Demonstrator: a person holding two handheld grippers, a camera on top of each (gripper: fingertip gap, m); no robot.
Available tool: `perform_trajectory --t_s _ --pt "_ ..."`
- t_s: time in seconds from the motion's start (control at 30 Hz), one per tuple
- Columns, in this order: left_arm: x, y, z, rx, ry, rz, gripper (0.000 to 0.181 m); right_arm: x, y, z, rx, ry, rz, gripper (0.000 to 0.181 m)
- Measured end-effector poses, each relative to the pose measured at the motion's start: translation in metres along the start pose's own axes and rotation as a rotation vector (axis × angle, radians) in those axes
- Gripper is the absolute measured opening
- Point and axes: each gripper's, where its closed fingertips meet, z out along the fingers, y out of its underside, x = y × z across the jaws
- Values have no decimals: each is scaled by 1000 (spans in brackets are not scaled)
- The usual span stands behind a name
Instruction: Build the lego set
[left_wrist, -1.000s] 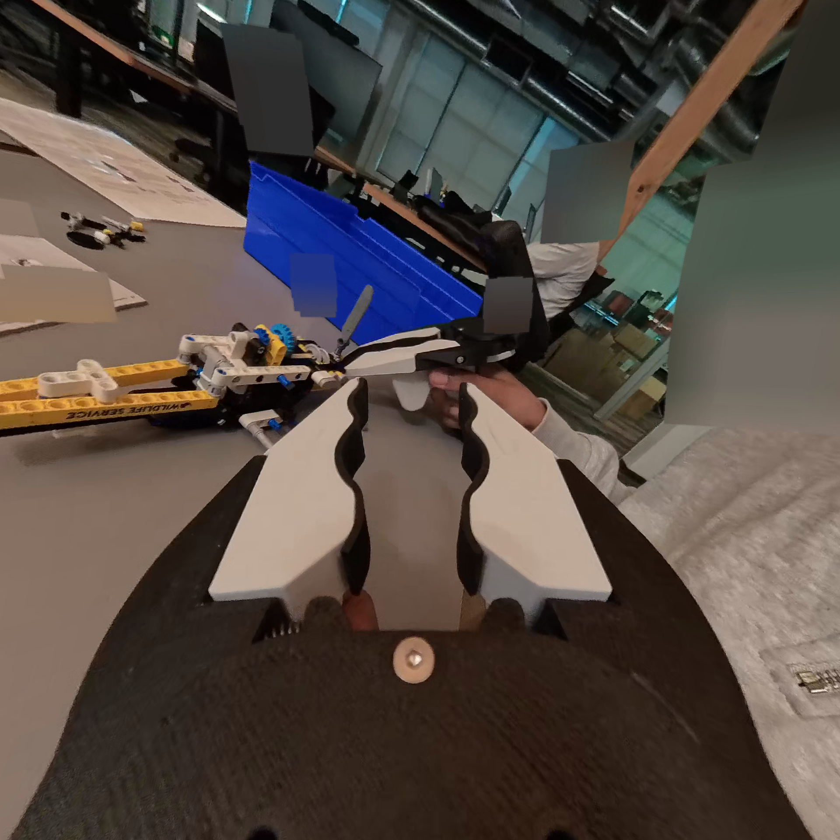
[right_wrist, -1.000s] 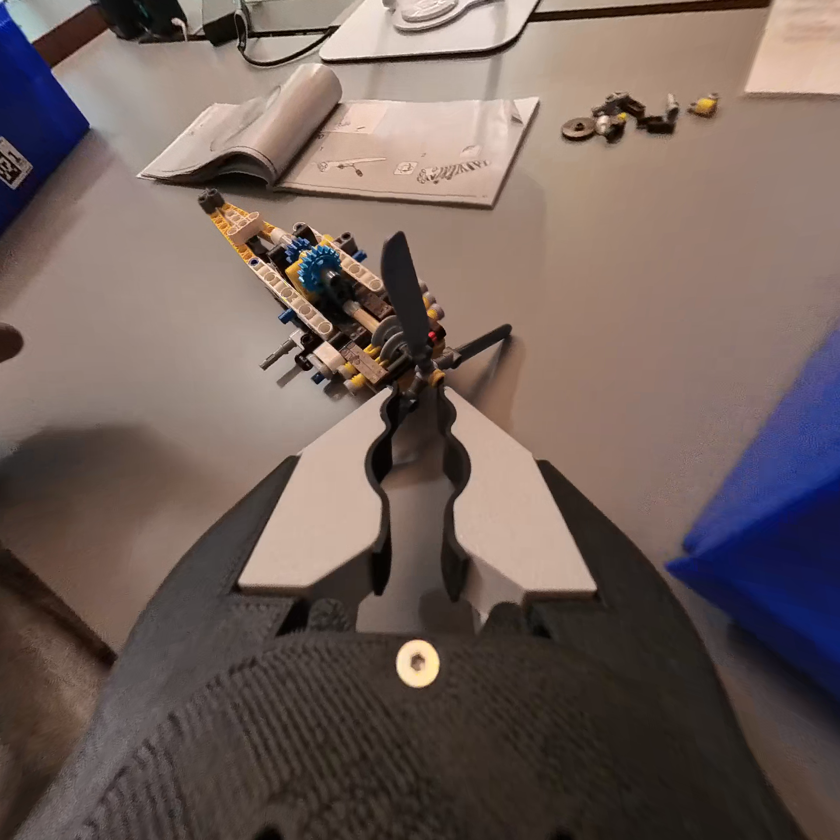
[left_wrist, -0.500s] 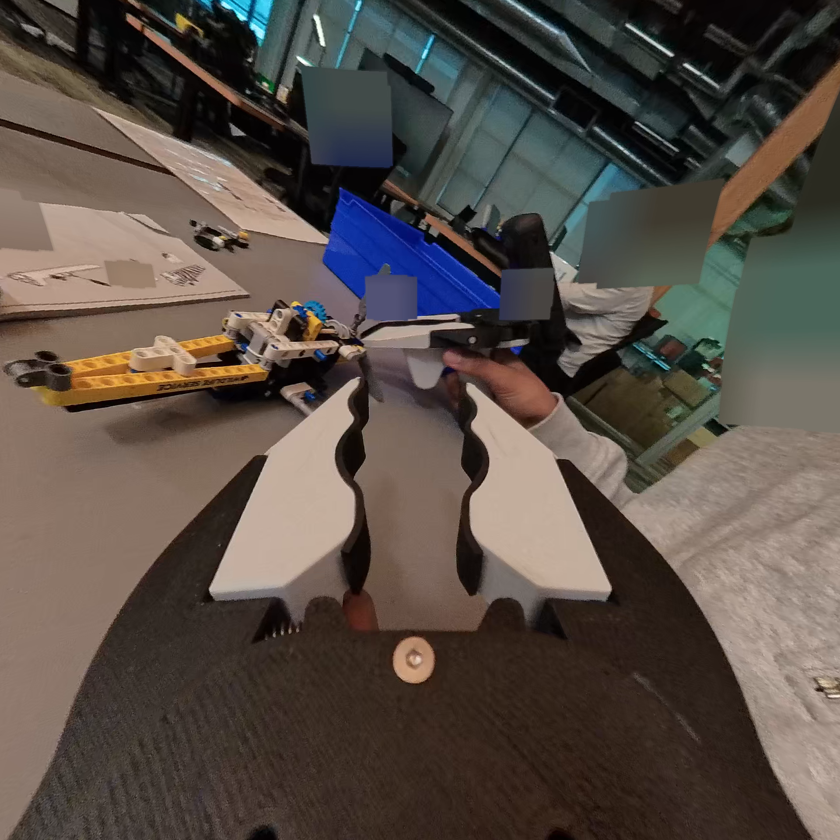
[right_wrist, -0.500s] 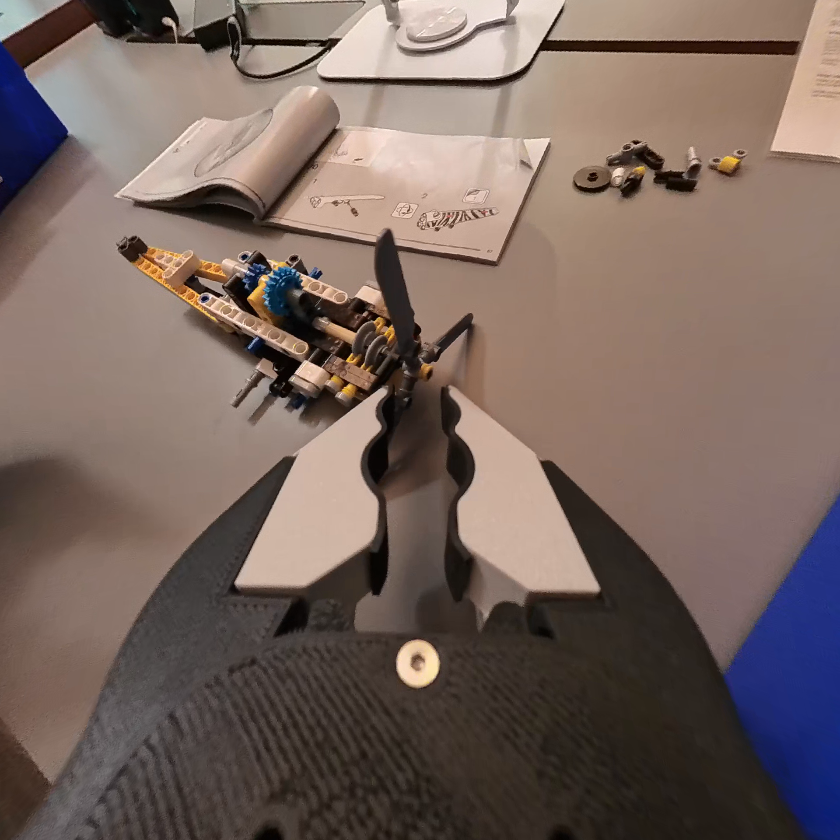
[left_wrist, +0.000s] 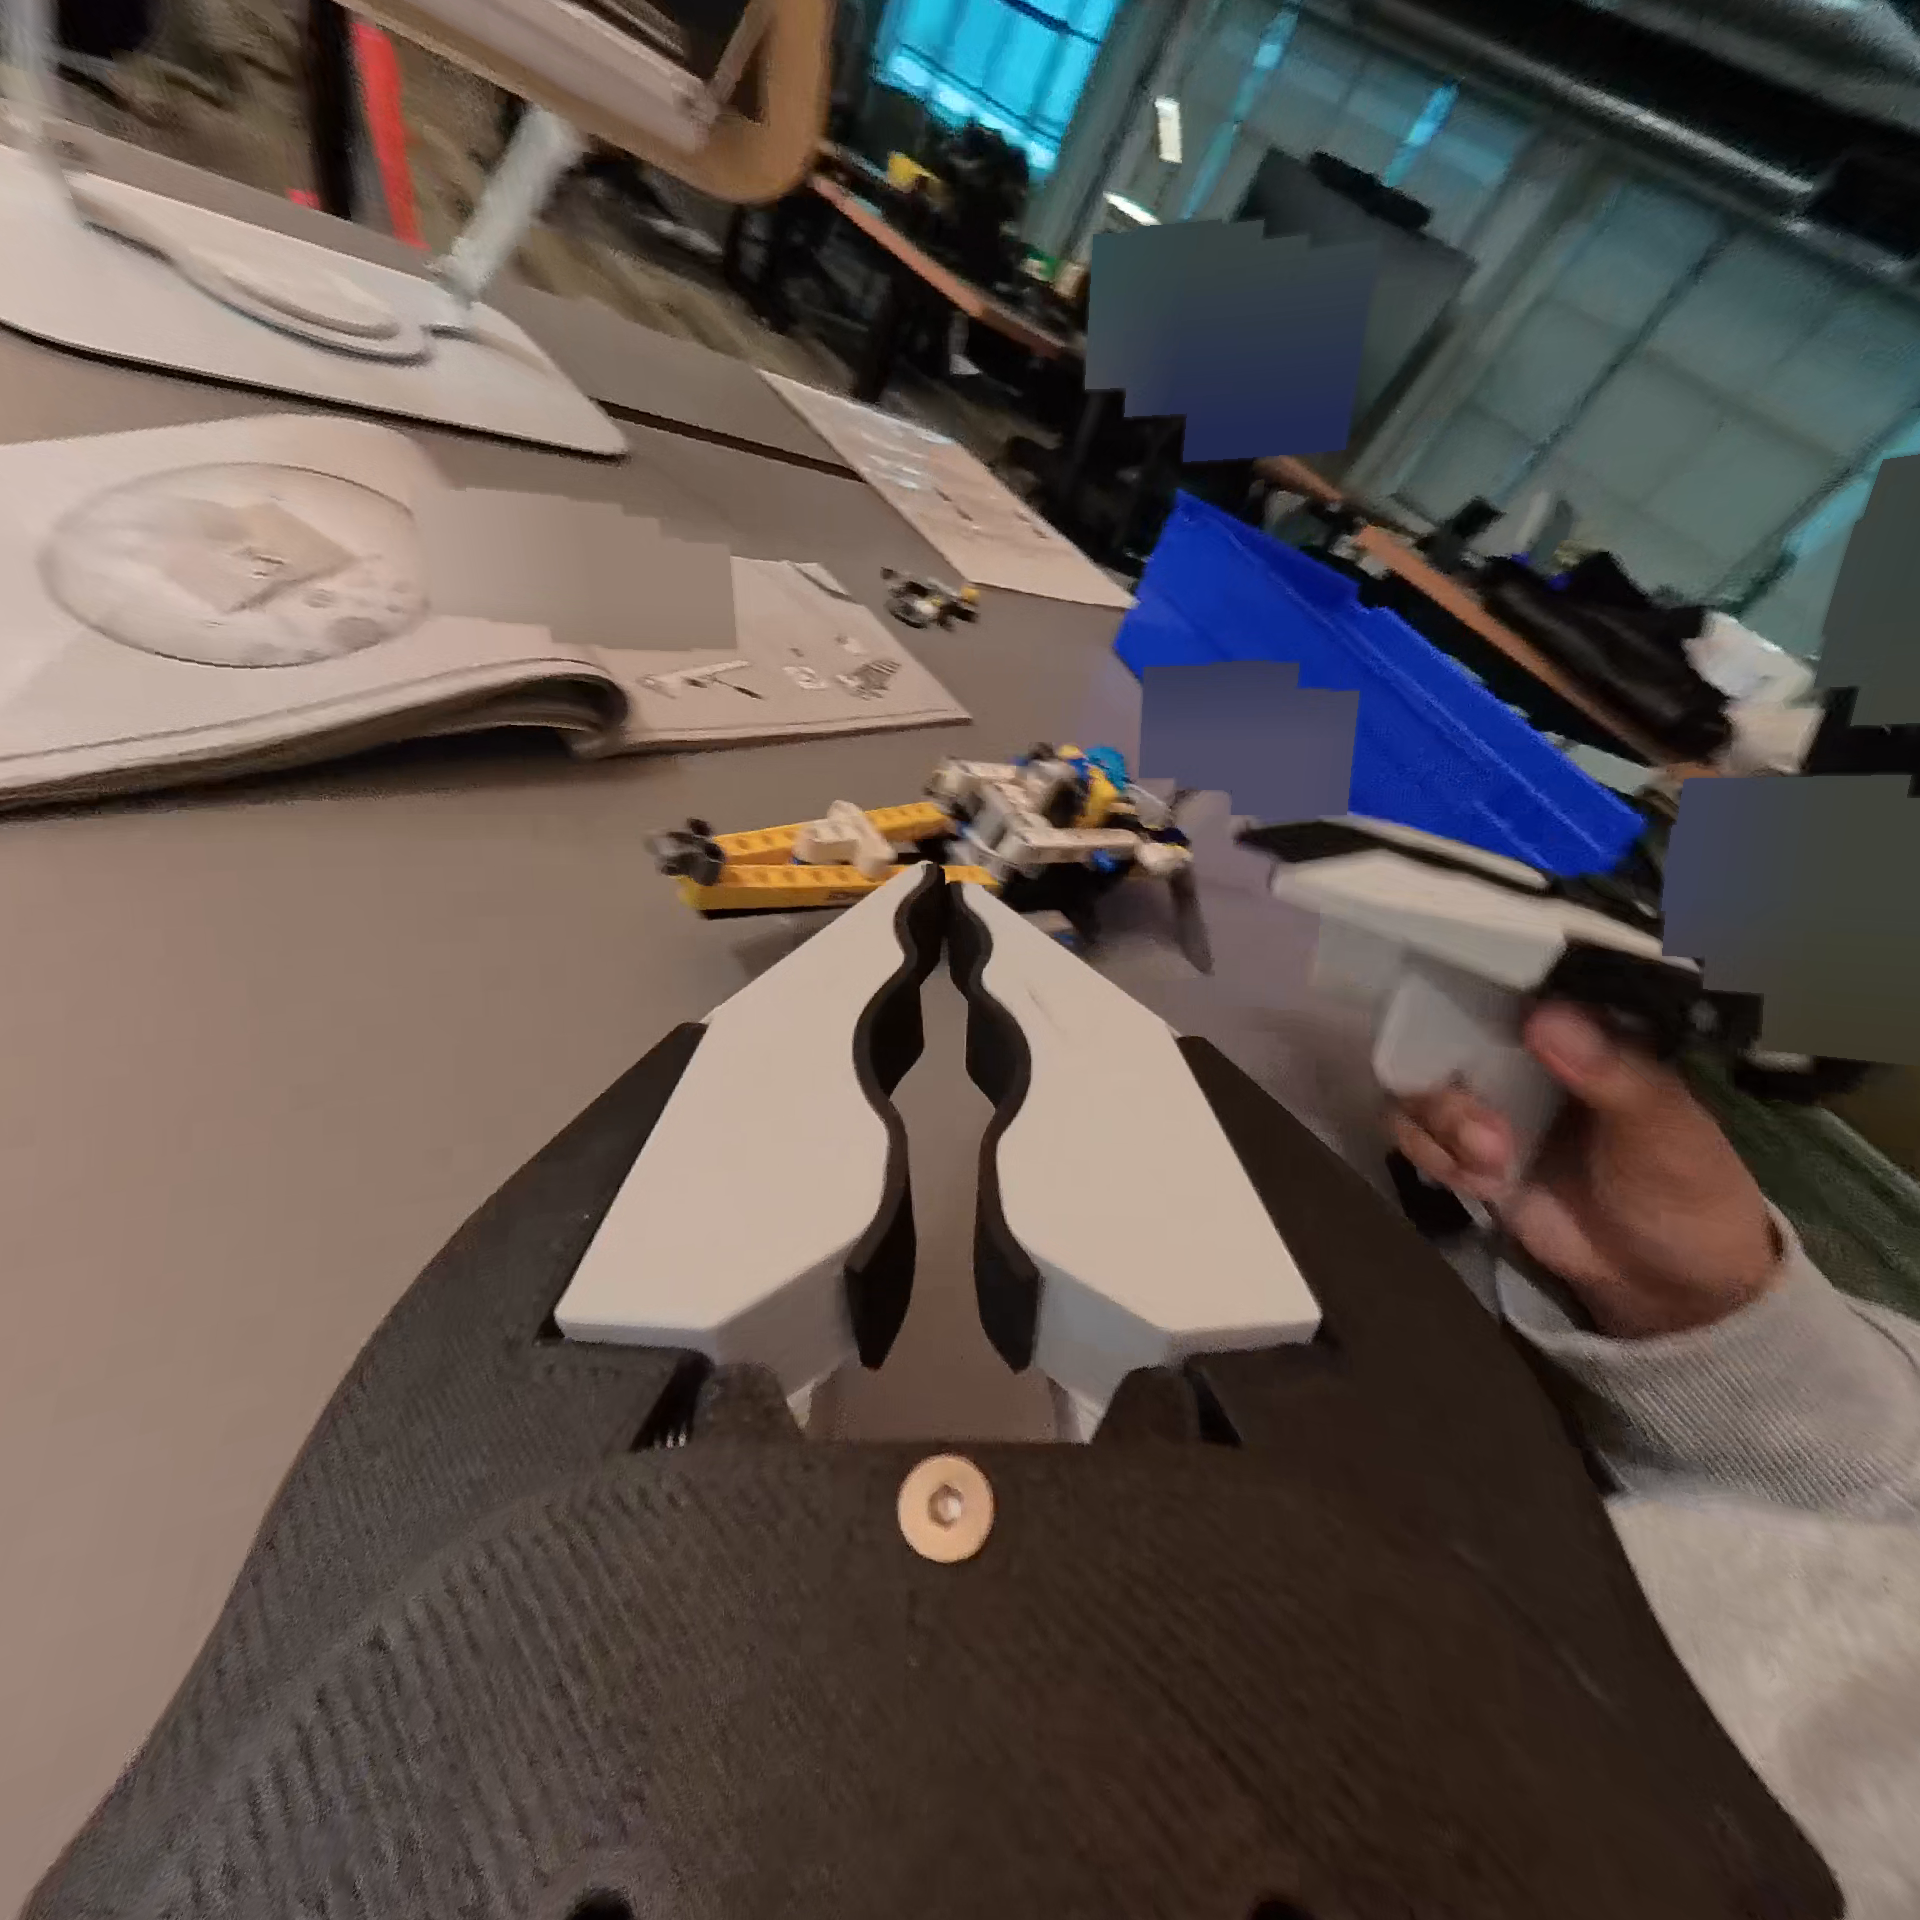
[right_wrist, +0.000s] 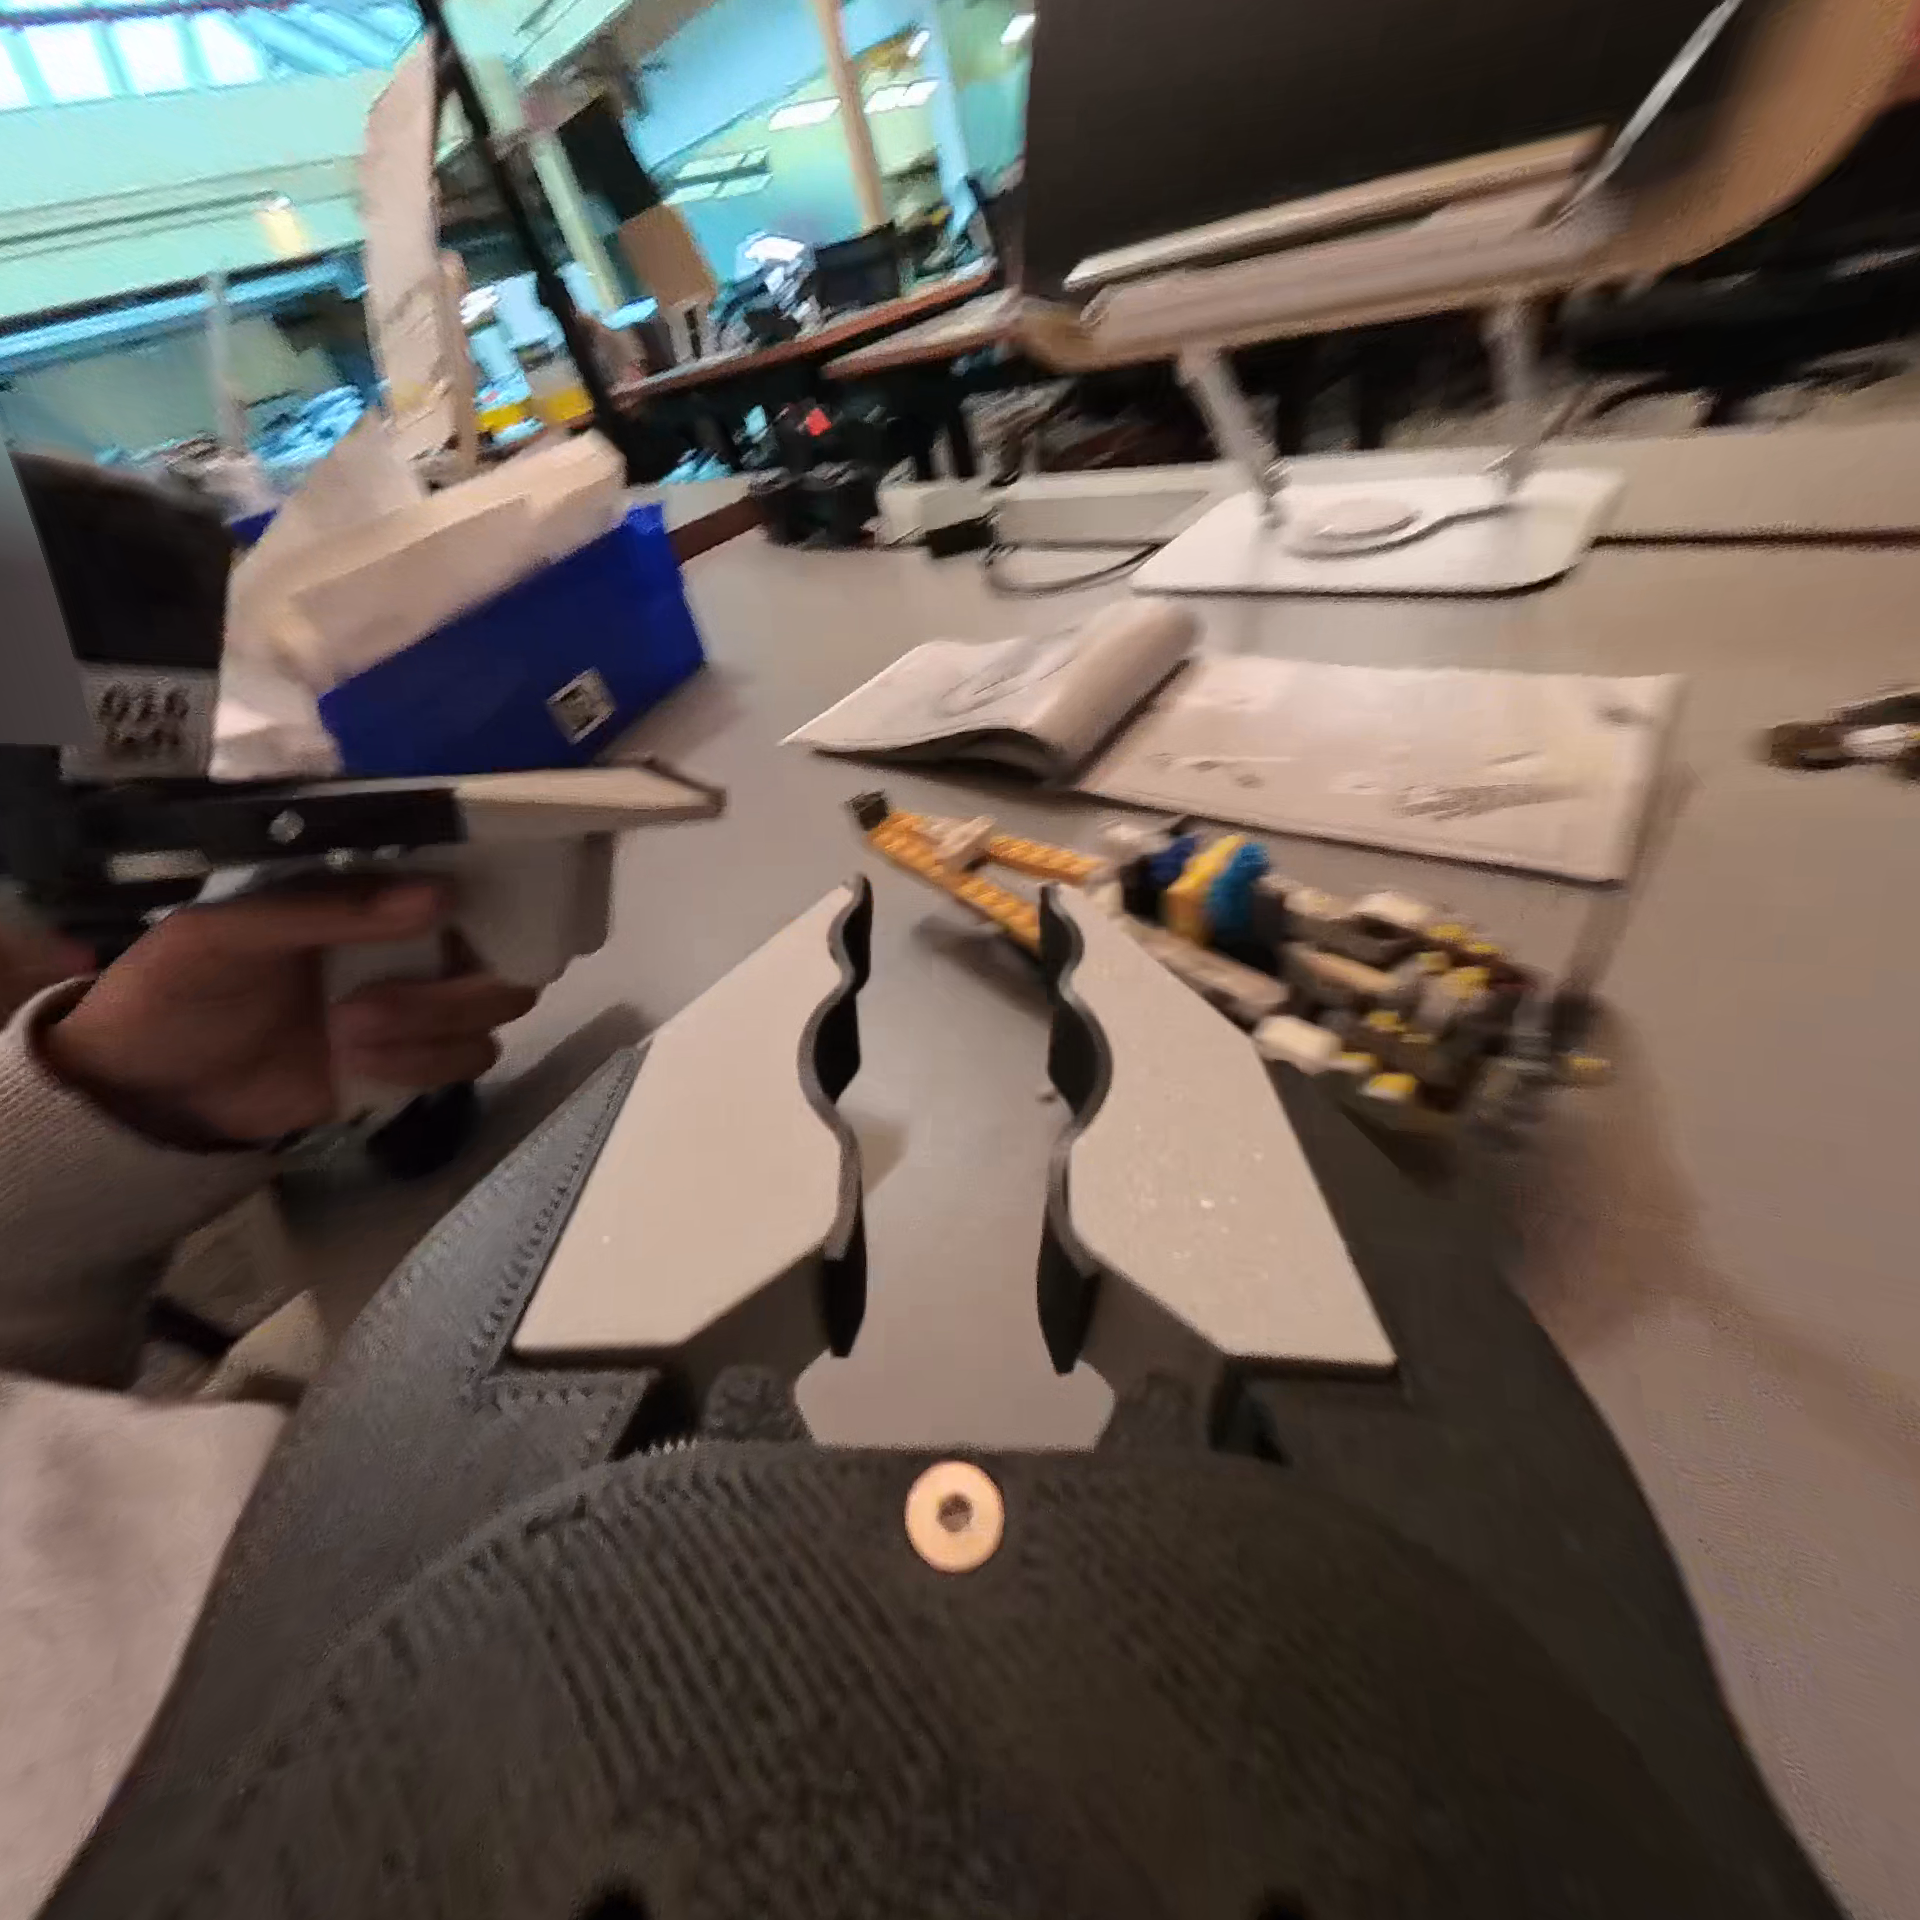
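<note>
The left tongs (left_wrist: 943, 894) are pinched nearly closed, tips almost meeting, gripping nothing. The right tongs (right_wrist: 954, 914) stand well apart, empty. The lego model (left_wrist: 935, 842) lies on the grey tabletop (left_wrist: 312, 1039), at 12 o'clock beyond the left tips and at 2 o'clock from the right ones.

Grey matte table (left_wrist: 312, 1039) in a large open workshop, rows of wood-topped desks (right_wrist: 831, 343) behind, tall glazed wall panels (left_wrist: 1662, 343), exposed ceiling ducts, teal-tinted daylight, background blurred.

Grey counter (left_wrist: 312, 1039), matte. Carries a lego model (left_wrist: 935, 842), with an open booklet (left_wrist: 364, 623) just behind and a blue bin (left_wrist: 1382, 675) beside.
</note>
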Motion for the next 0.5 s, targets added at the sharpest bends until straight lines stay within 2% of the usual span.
perform_trajectory --t_s 0.03,0.07,0.1,0.2,0.33,0.37,0.47,0.5 --pt "-10 -5 -3 17 -60 0 0 -14 9 9 -45 -56 6 23" --pt "-15 -11 -6 33 -89 10 0 -28 17 16 -91 -122 14 8" --pt "-15 -16 -9 44 -85 23 0 -41 23 23 -128 -180 27 2" --pt "-12 -32 -21 62 -67 66 0 -65 29 40 -167 -260 60 1" --pt "-29 -60 -50 133 -158 179 0 -87 34 62 -195 -288 37 0" --pt "-33 -69 -60 157 -177 195 3 -92 37 66 -212 -291 15 0" --pt "-39 -93 -102 216 -171 248 33 -105 52 76 -295 -293 -79 0" --pt "-45 -100 -118 231 -200 275 36 -108 58 79 -329 -292 -111 0"
